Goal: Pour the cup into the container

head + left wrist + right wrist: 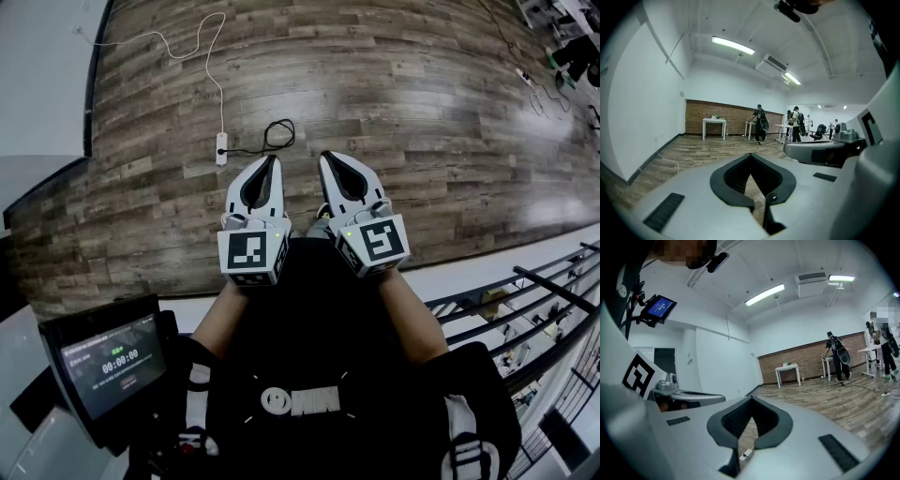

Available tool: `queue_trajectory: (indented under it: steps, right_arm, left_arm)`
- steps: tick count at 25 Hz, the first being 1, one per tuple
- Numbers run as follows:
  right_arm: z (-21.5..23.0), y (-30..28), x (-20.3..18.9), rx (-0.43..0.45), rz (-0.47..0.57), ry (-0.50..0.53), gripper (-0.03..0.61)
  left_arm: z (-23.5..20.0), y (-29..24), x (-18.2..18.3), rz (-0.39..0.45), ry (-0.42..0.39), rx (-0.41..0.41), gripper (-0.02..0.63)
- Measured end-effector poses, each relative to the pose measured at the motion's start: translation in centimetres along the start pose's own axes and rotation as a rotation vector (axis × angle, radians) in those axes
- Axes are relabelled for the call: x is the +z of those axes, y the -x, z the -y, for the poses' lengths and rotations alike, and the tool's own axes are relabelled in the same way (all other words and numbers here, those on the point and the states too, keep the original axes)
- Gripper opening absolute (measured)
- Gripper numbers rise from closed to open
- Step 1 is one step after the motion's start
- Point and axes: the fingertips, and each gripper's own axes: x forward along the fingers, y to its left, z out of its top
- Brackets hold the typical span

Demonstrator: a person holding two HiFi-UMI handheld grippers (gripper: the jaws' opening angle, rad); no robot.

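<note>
- flat dark screen at the chest.
- left tongs: smooth white shells, black ribbed pads, tips pressed together, holding nothing.
- right tongs: alike, tips together, nothing held.
- grainy wood-plank floor beneath.

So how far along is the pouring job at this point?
Nothing looks done: no cup or container shows in any view. Nothing is in hand either; the left gripper and right gripper are both shut and empty, held over the wooden floor. Finding the cup, lifting it and pouring are all left.

Head view steeply down; gripper views level, sharing brick wall.
</note>
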Motion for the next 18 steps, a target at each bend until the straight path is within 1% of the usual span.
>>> queue_trajectory:
  steps: [7,14,18]
  right_arm:
    - [0.58,-0.05,0.20,-0.015,-0.021,0.032,0.000]
    - [0.39,0.12,-0.28,-0.005,0.000,0.004,0.000]
    - [0.14,0.35,-0.69,-0.004,0.003,-0.016,0.000]
  left_arm:
    - [0.43,-0.32,0.58,-0.002,-0.008,-0.005,0.000]
    - [-0.16,0.13,0.64,-0.015,-0.016,0.024,0.000]
    - [-0.44,0.45,-0.06,-0.009,-0.014,0.013,0.000]
